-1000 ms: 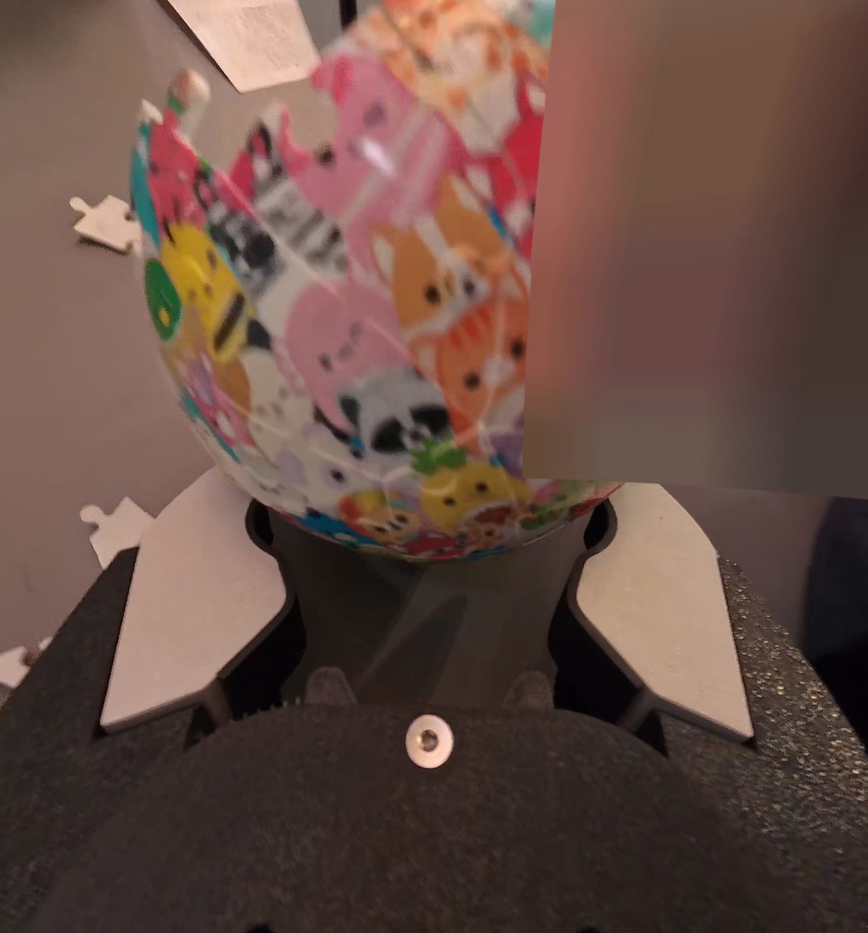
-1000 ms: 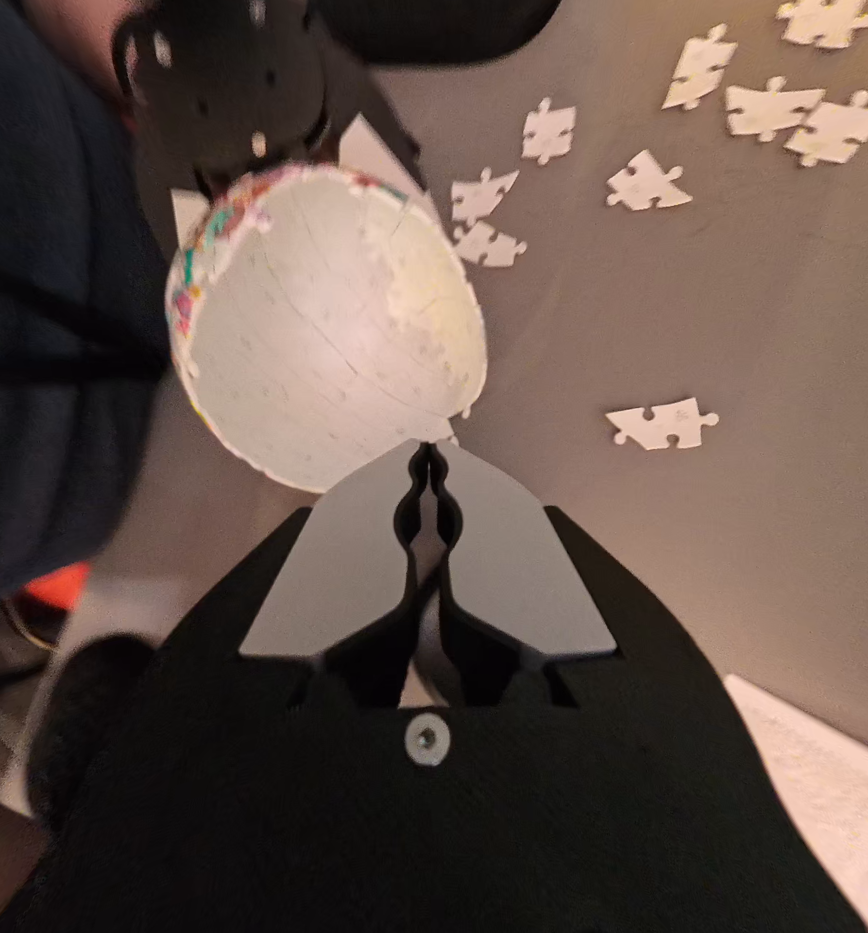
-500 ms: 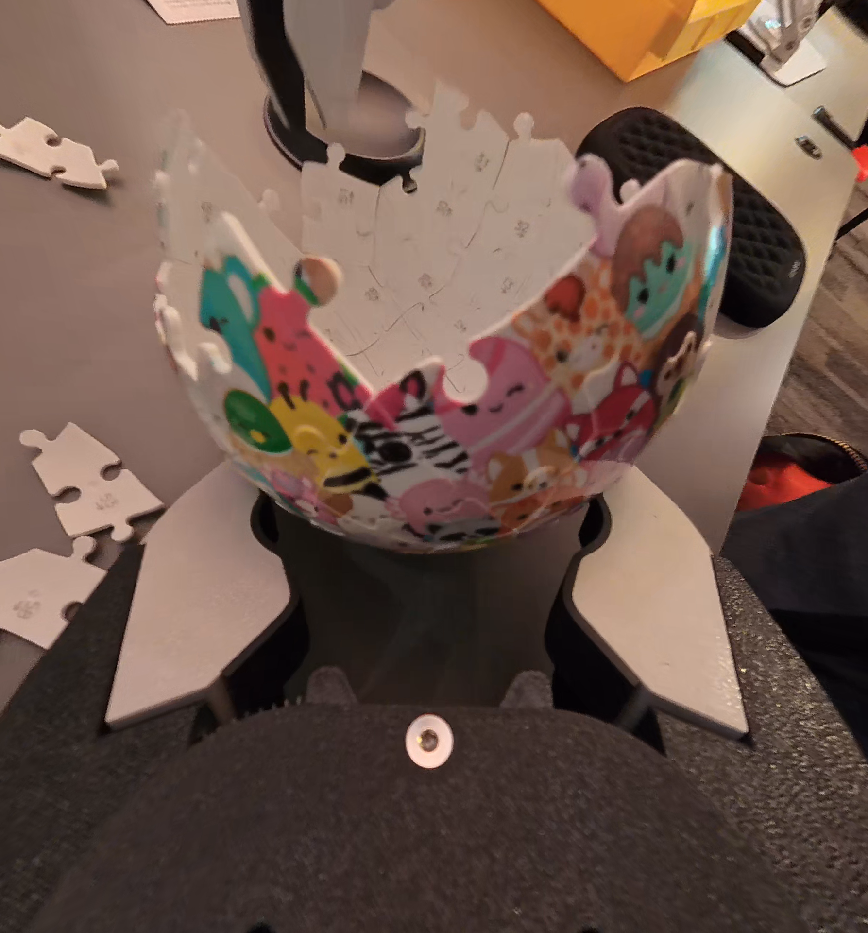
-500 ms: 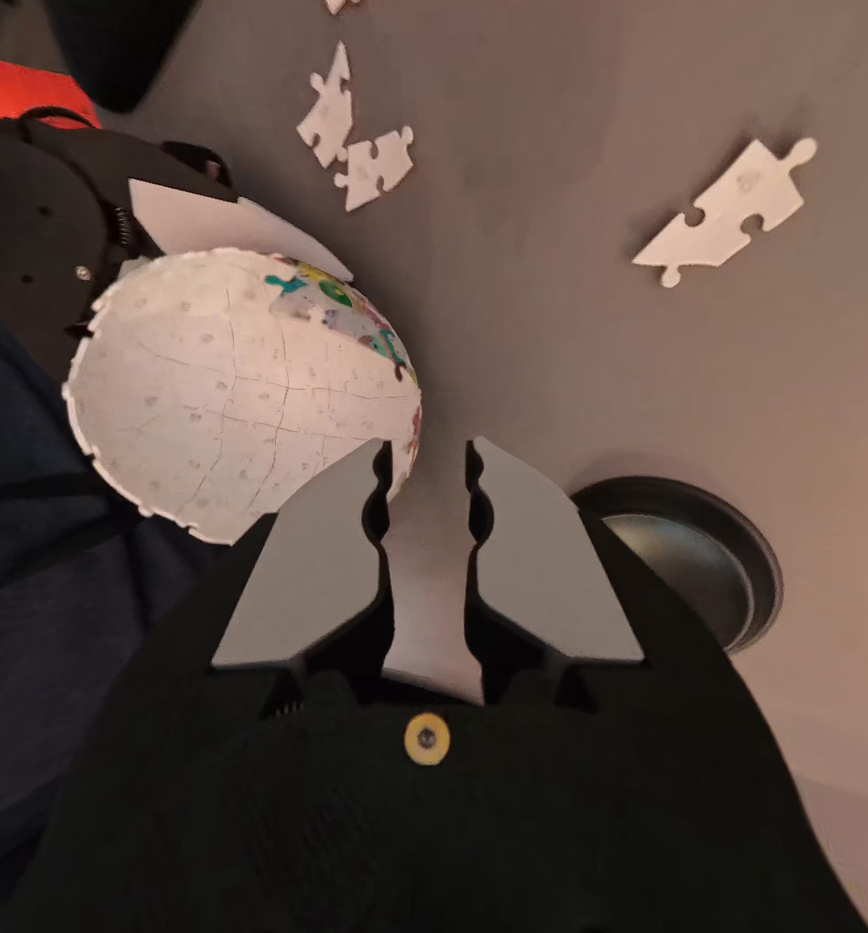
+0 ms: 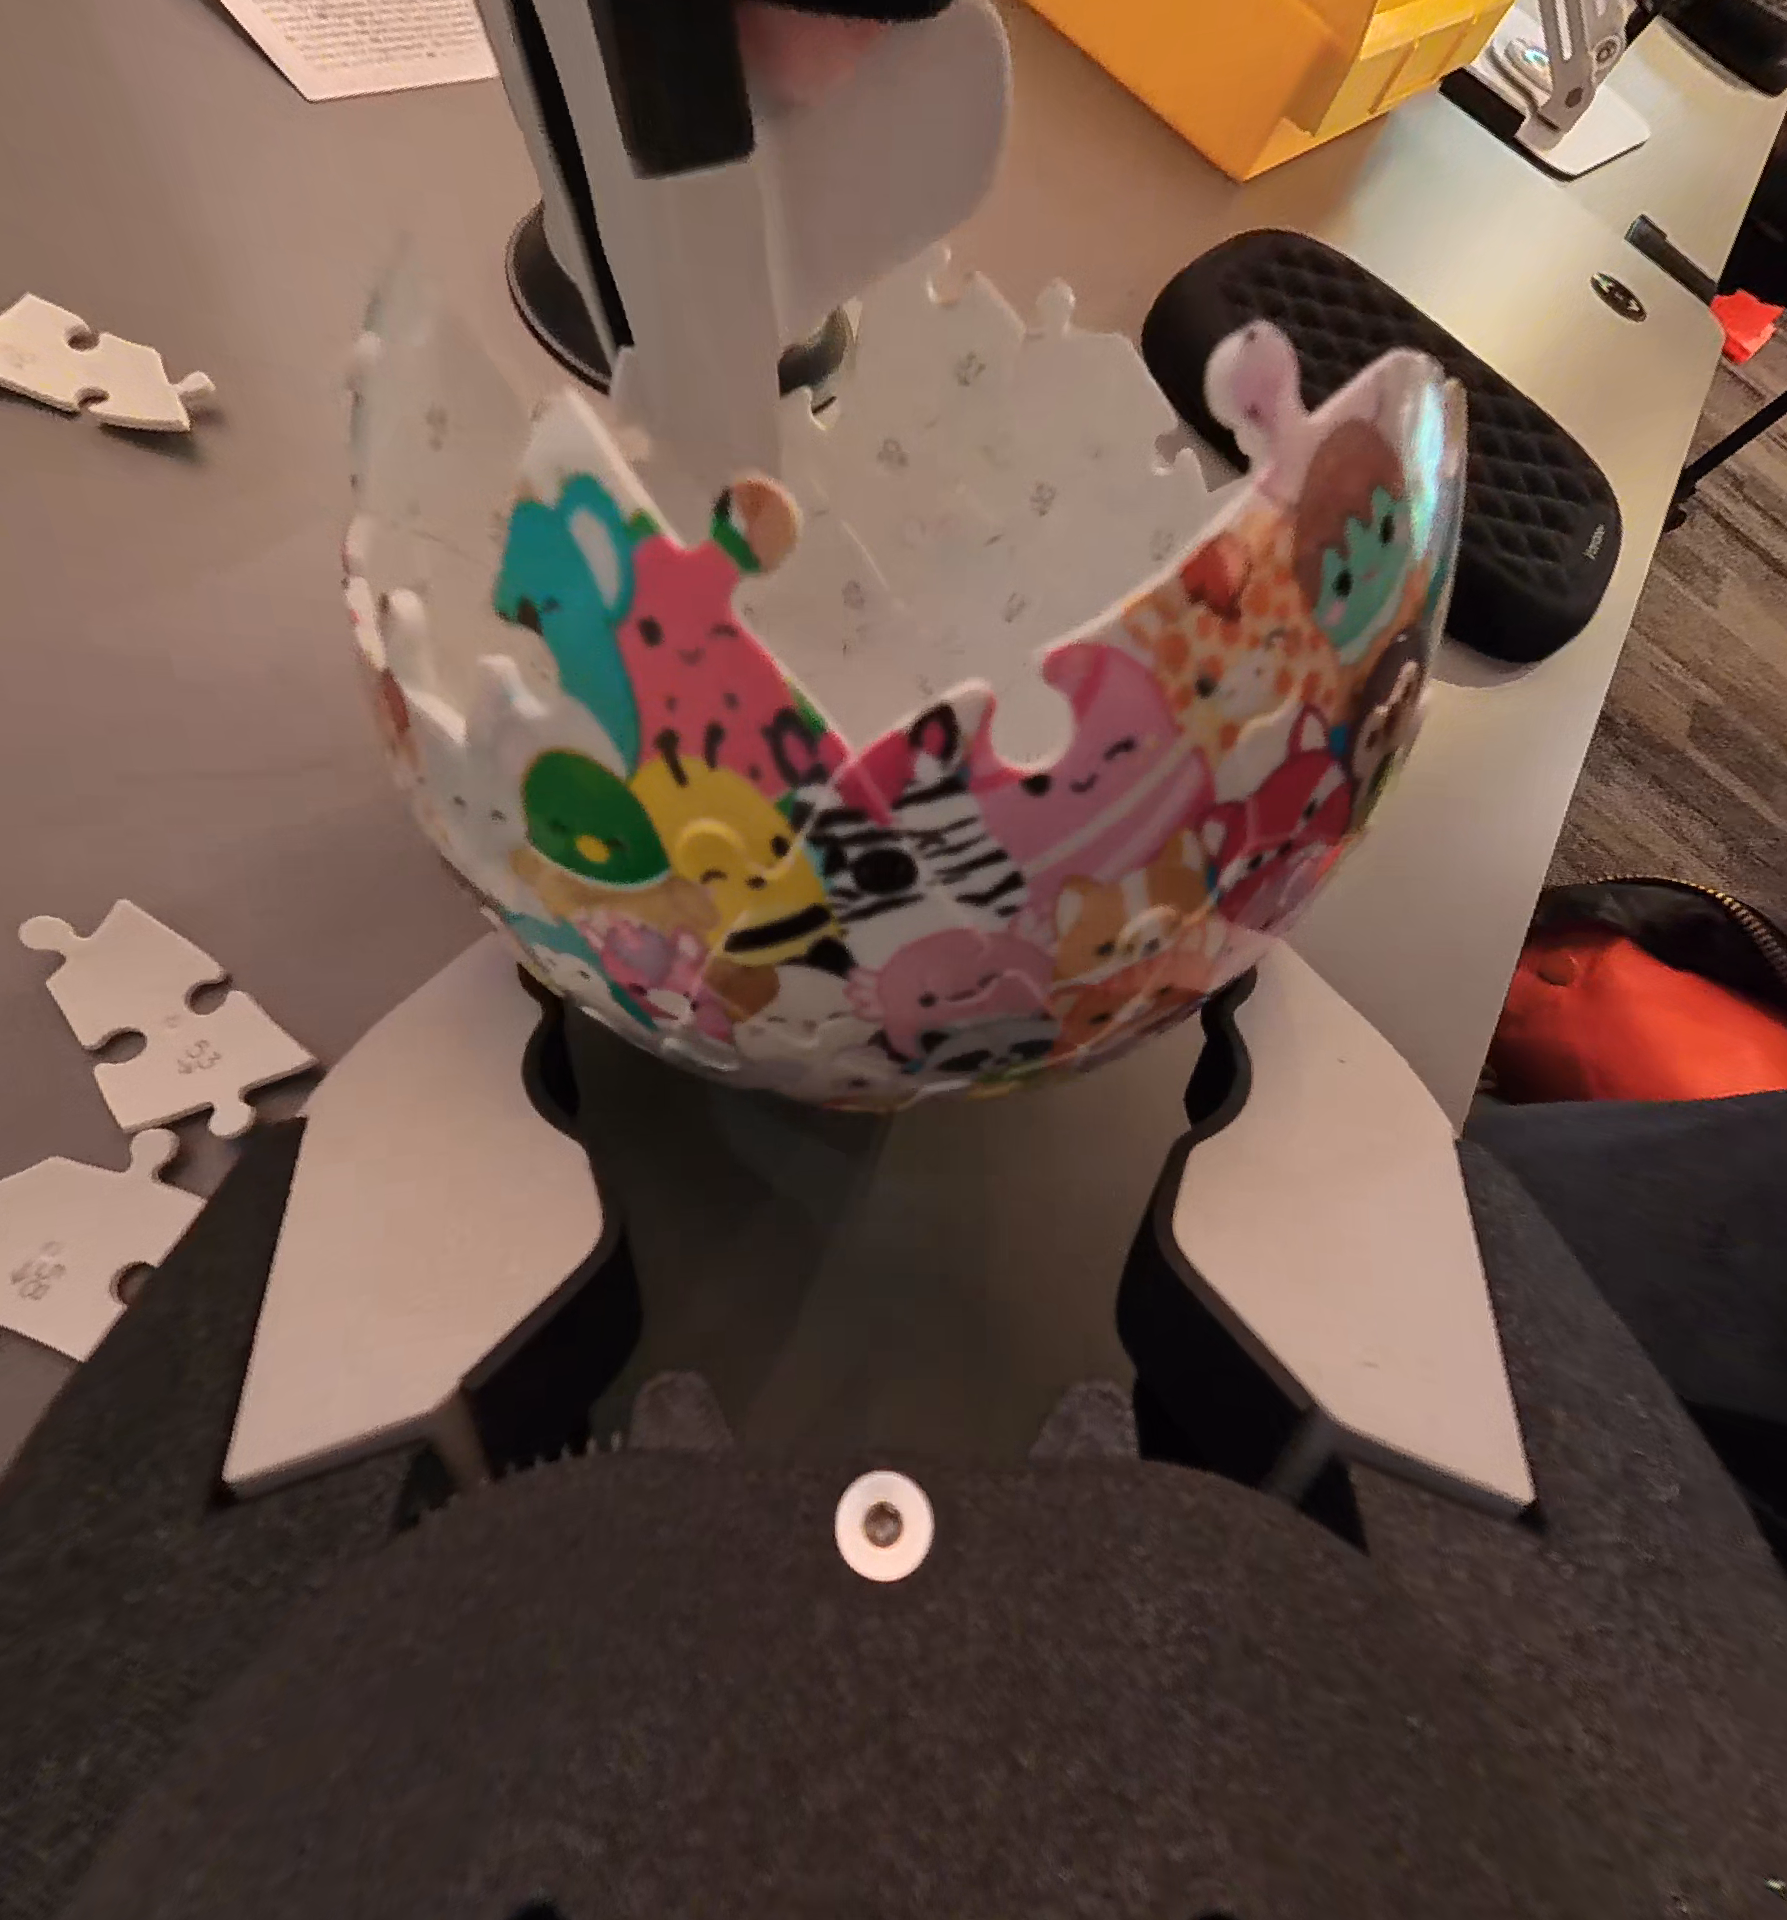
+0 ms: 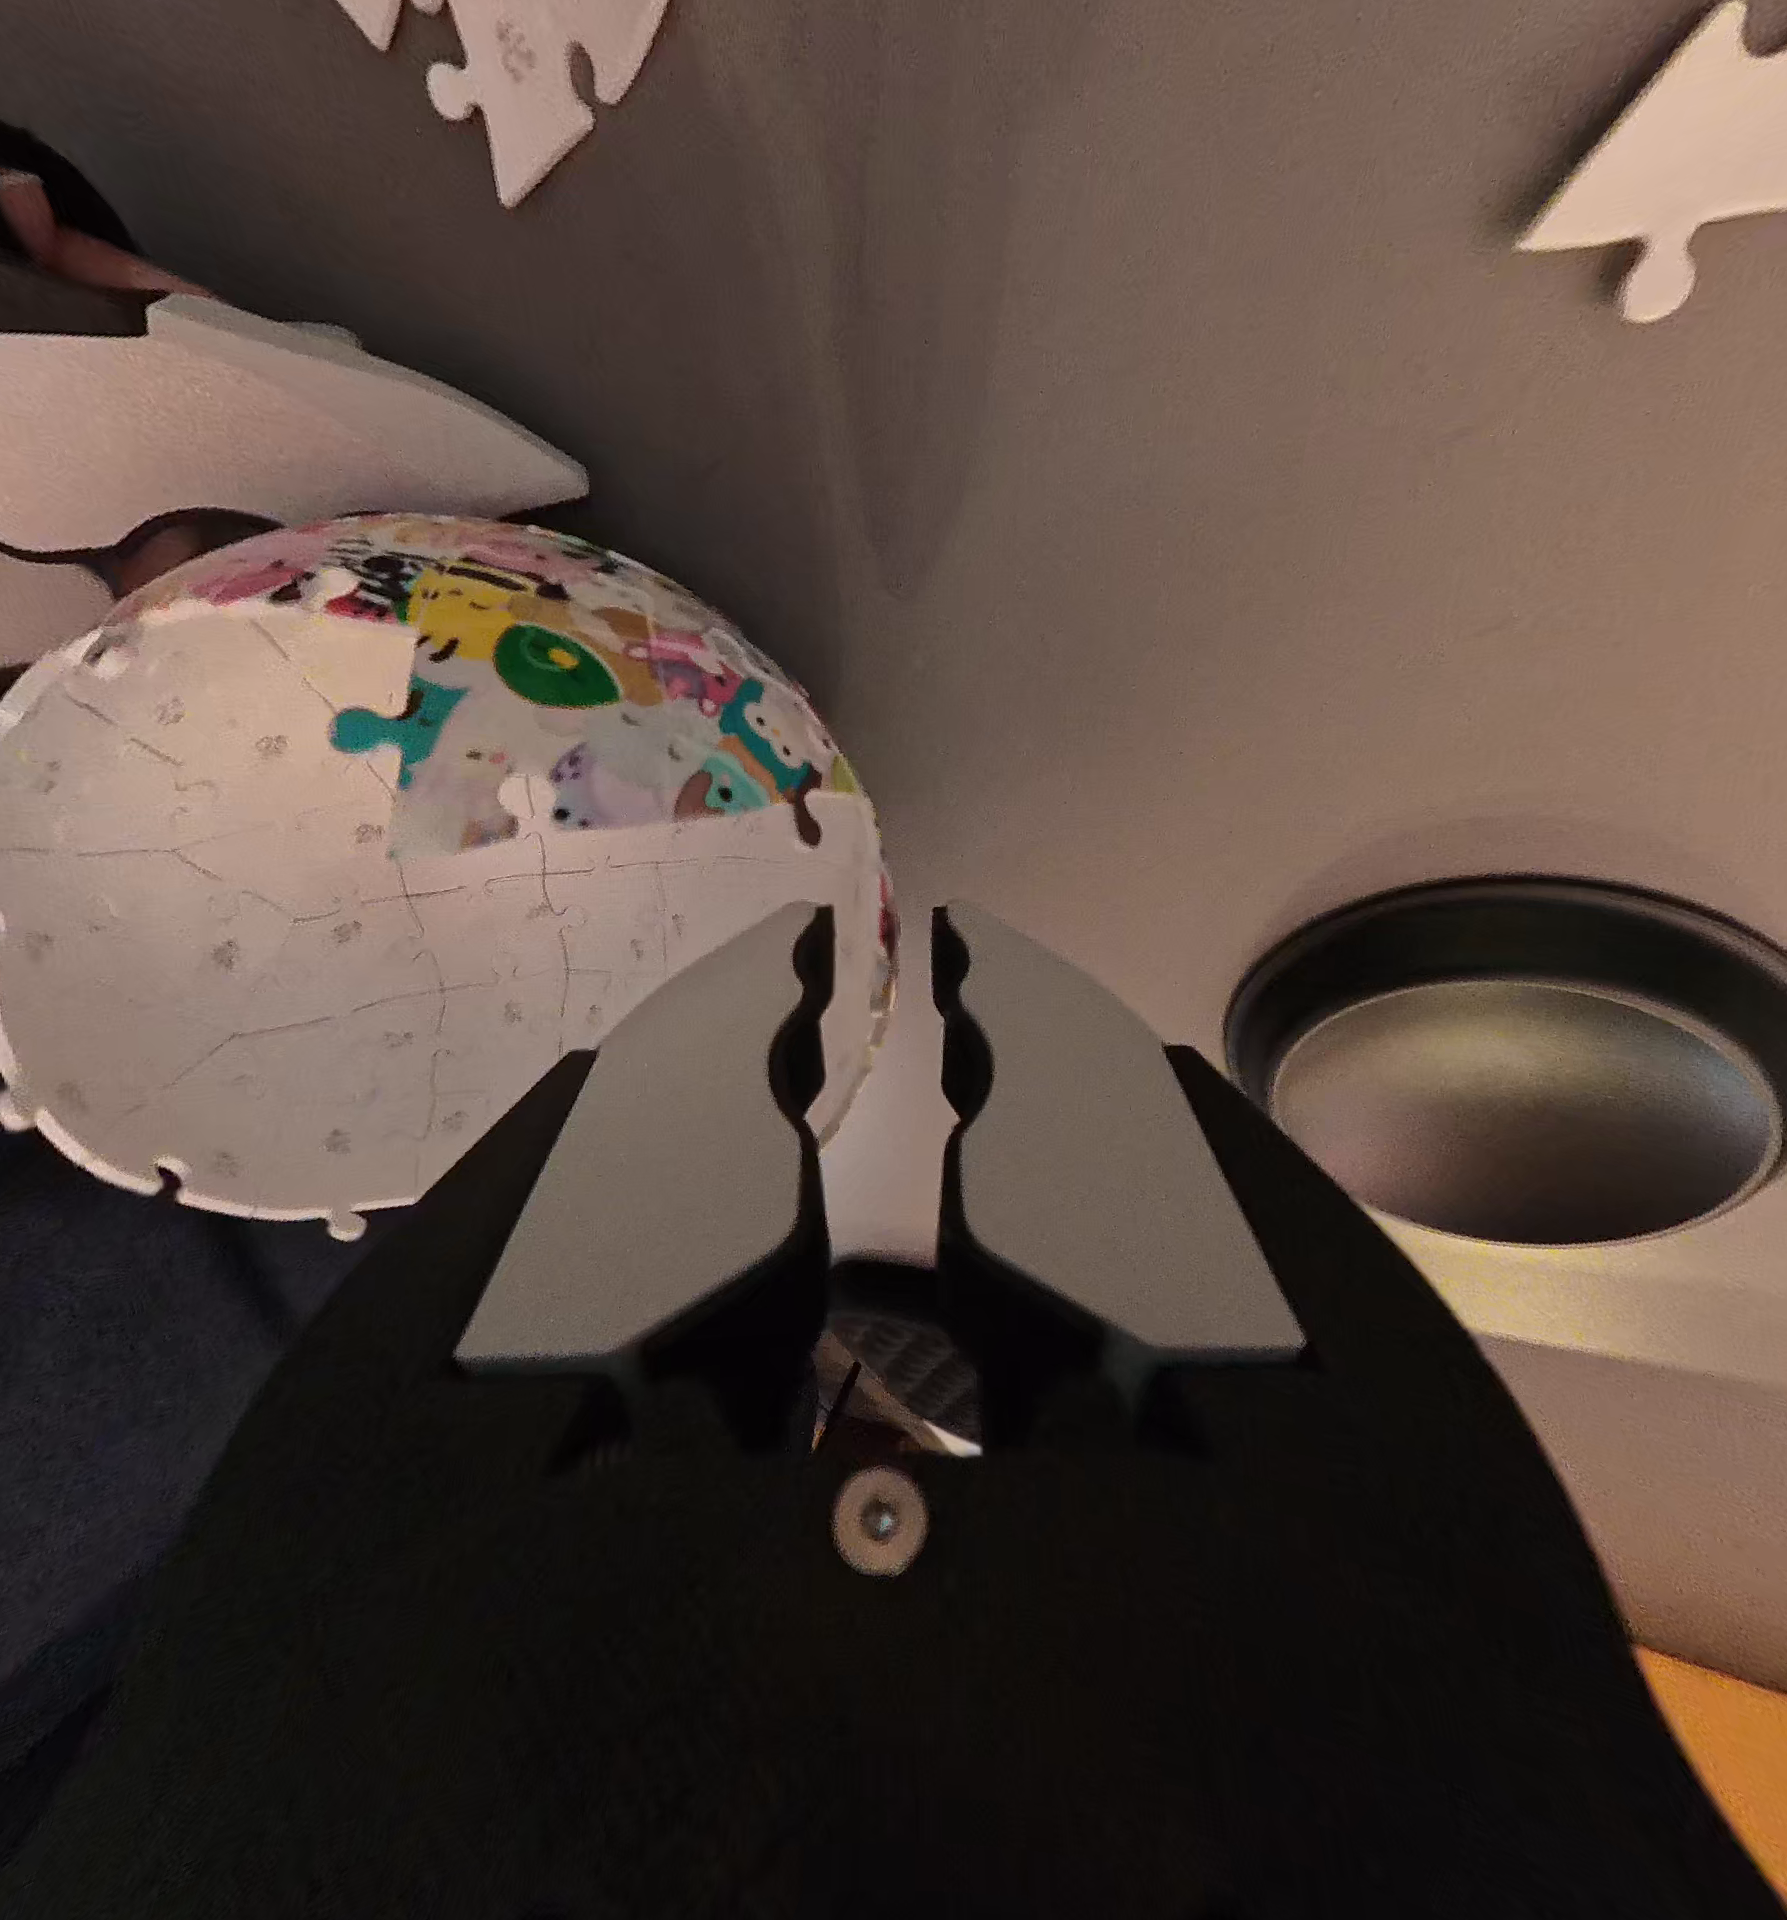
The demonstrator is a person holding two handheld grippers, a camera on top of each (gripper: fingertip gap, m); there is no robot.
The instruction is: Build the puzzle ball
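Between the two spread fingers of the left hand-held gripper (image 5: 884, 1023), a half-built puzzle ball (image 5: 899, 790) sits cradled by its rounded underside, its open top facing upward; the jaws stand wide and press against the ball's lower sides, holding it above the grey tabletop (image 5: 141, 623); the shell's outside is printed with bright cartoon animals, its inside plain white with a jagged, unfinished rim; reaching down from above, one pale finger of the right hand-held gripper (image 6: 878, 1023) dips inside the far rim of the shell; in the right wrist view that gripper's jaws stand slightly parted, one finger inside the ball's wall and the other outside, with the rim in the gap between them; whether they touch the wall cannot be told.

On the tabletop to the left of the ball lie loose white puzzle pieces (image 5: 167, 1023), face down, two near the gripper and another pair (image 5: 68, 358) farther back; behind the ball stands a round dark base (image 6: 1523, 1070) with a shallow dish shape; to the right rests a black wrist pad (image 5: 1523, 447); farther off lie a sheet of paper (image 5: 369, 47) and a yellow box (image 5: 1242, 73).
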